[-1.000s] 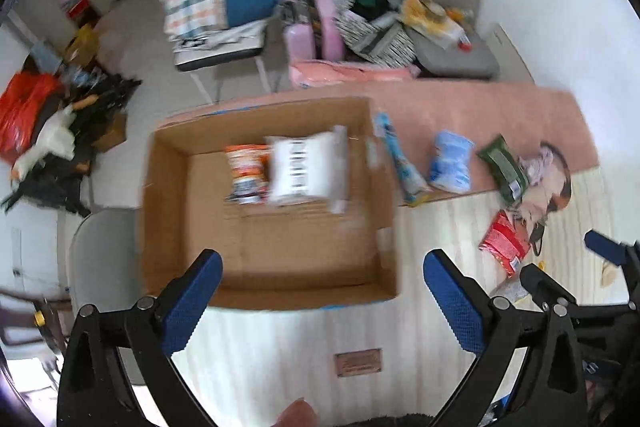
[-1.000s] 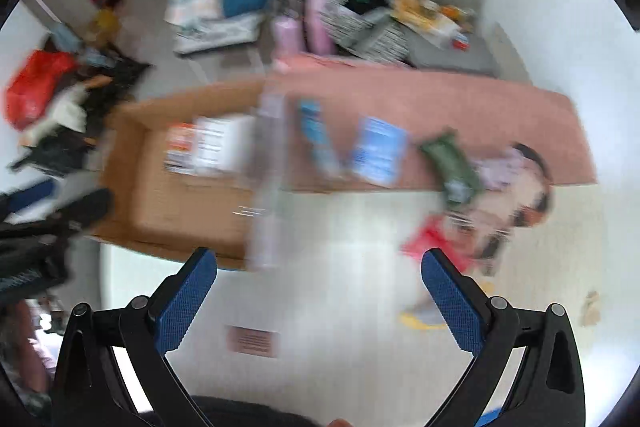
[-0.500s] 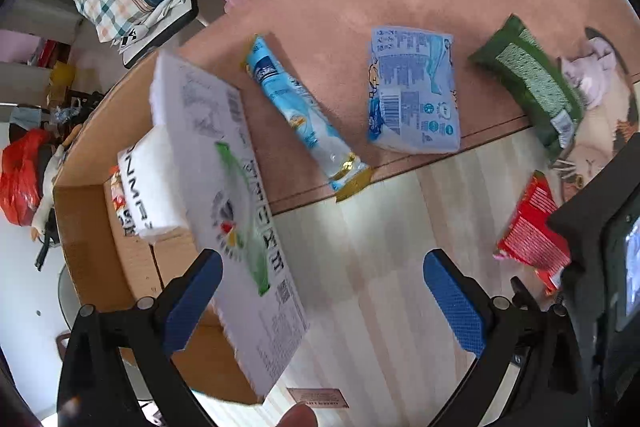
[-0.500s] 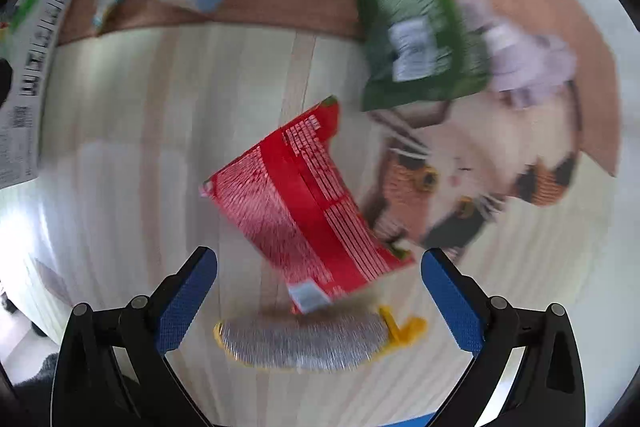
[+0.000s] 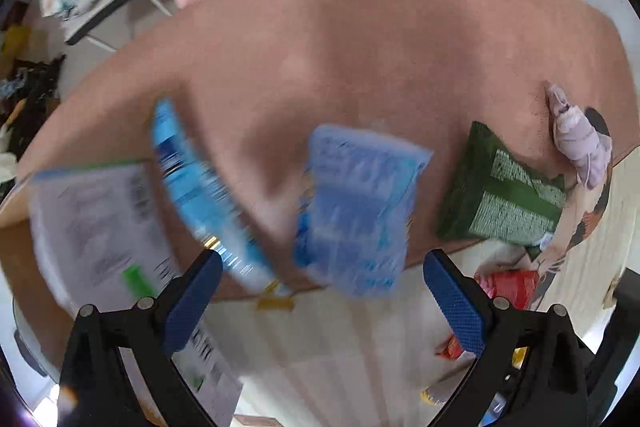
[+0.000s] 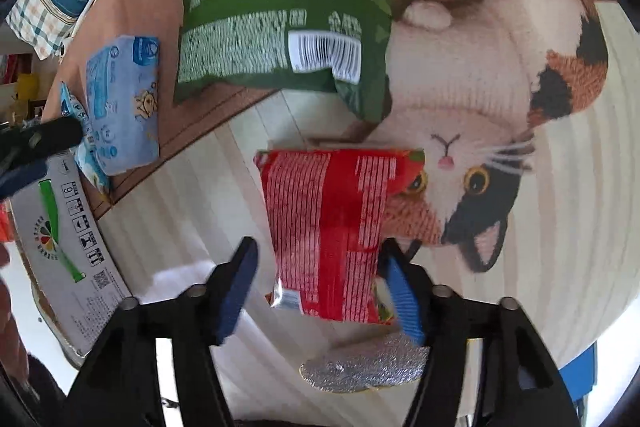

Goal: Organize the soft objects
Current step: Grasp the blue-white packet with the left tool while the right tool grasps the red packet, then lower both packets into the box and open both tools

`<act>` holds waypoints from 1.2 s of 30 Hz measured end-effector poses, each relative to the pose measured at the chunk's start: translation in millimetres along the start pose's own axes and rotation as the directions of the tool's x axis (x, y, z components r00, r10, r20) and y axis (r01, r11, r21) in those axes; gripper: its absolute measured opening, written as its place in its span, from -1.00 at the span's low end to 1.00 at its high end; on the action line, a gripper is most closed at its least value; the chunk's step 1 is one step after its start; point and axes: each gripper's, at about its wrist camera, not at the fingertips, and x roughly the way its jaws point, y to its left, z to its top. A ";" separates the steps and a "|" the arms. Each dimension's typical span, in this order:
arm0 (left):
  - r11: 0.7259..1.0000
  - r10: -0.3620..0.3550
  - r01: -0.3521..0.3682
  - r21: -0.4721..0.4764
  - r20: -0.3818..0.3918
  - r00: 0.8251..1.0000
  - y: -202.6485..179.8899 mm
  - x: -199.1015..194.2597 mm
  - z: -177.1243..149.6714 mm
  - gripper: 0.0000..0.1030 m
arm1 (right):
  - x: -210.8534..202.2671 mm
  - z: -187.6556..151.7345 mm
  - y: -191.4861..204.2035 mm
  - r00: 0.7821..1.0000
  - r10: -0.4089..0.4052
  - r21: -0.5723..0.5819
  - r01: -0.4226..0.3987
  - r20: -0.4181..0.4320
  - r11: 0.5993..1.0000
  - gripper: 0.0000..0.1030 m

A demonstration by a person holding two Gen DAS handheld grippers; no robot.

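Red packet lies flat on the pale wood floor, its near end sitting right between the right gripper fingers, spread and not touching. Green packet just beyond. Left gripper, spread wide, hovers over the blurred blue pack on the pink rug.

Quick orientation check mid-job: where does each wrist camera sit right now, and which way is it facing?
Left wrist: rides behind the left gripper, tilted down over the pink mat; blurred light blue pack ahead, both blue fingers spread wide.
Right wrist: rides behind the right gripper, looking down at the red packet lying between its open fingers, on the cat rug.
Shared: both show the green bag, the light blue pack and the red packet.
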 end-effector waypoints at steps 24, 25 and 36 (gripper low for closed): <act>0.997 -0.039 0.035 0.064 0.070 0.997 10.8 -58.9 -52.2 -0.29 | -50.6 -36.8 43.6 0.994 -0.053 -0.070 0.060 0.101 0.996 -0.13; 0.997 -0.054 0.049 0.060 0.093 0.994 16.8 -70.8 -60.9 -0.29 | -60.8 -41.9 50.5 0.993 -0.037 -0.084 0.047 0.115 0.995 -0.13; 0.992 -0.062 0.089 -0.088 0.274 0.960 186.9 -169.2 -165.2 -0.29 | -133.5 -114.9 241.3 0.968 0.131 -0.342 -0.052 0.213 0.938 -0.13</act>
